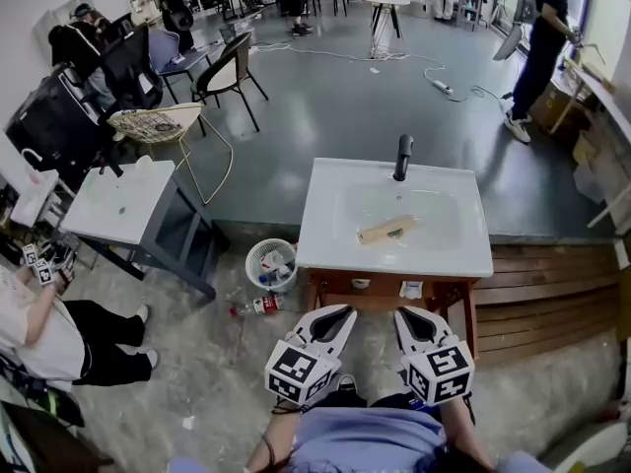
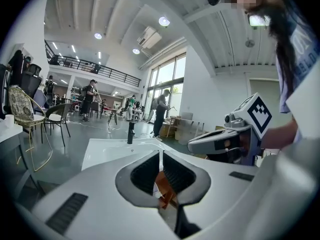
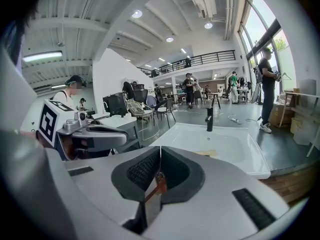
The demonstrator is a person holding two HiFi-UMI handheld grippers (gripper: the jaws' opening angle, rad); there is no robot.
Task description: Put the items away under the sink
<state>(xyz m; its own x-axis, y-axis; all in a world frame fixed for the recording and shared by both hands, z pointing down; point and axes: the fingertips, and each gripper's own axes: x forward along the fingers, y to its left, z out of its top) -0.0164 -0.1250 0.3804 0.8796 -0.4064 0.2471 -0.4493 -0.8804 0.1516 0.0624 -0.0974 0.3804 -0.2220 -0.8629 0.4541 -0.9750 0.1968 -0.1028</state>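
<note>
A white sink (image 1: 325, 235) on a wooden cabinet stands just ahead of me, with a black faucet (image 1: 402, 156) at its back. A tan wooden item (image 1: 386, 231) lies in the basin. Under the front edge two small whitish items (image 1: 411, 290) show in the cabinet opening. My left gripper (image 1: 347, 310) and right gripper (image 1: 401, 312) hover side by side in front of the cabinet, below the sink's rim. Both are shut with nothing between the jaws. The left gripper (image 2: 160, 153) points across the sink (image 2: 115, 149); the right gripper (image 3: 160, 149) faces the basin (image 3: 225, 149) and faucet (image 3: 209, 119).
A white waste bin (image 1: 271, 264) and a bottle (image 1: 261, 305) on the floor sit left of the cabinet. A second white sink table (image 1: 118, 200) stands further left, with chairs (image 1: 229, 72) behind. A person (image 1: 39, 333) sits at far left. A wooden platform (image 1: 552, 274) lies to the right.
</note>
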